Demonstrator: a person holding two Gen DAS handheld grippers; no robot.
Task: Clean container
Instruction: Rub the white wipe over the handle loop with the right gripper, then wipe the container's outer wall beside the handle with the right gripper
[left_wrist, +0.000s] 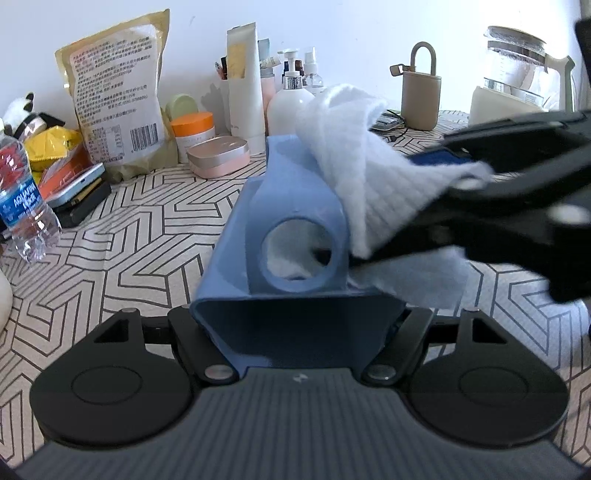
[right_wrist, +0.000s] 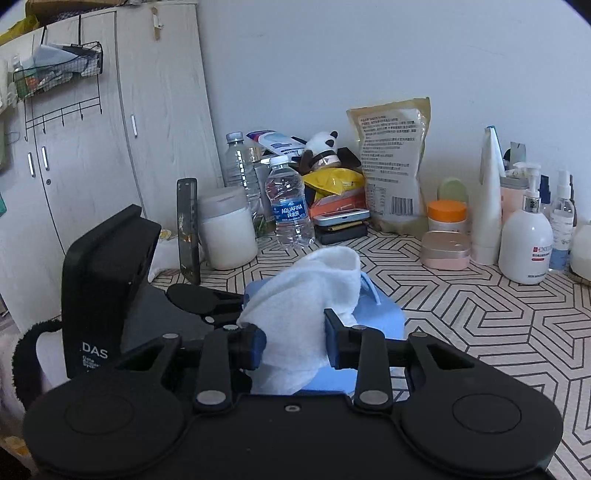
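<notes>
The left gripper (left_wrist: 295, 325) was clamped on the near rim of the blue container (left_wrist: 288, 221), its jaws pressed against the two outer walls and holding it tilted above the patterned table (left_wrist: 147, 229). The right gripper (right_wrist: 295, 343) was closed on a bunched white cloth (right_wrist: 306, 295), which lay draped over the container's upper edge; in the left view some cloth also showed through the round hole in the container's side.

The container looked like thin moulded plastic: probably light, fairly stiff, smooth and so likely to slip or twist under a sideways wipe. The rim, where the walls meet, seemed the soundest place to grip, as it was held. The cloth was soft and limp, so it would fold under pressure; pinching it in a thick wad gave the firmest hold.
</notes>
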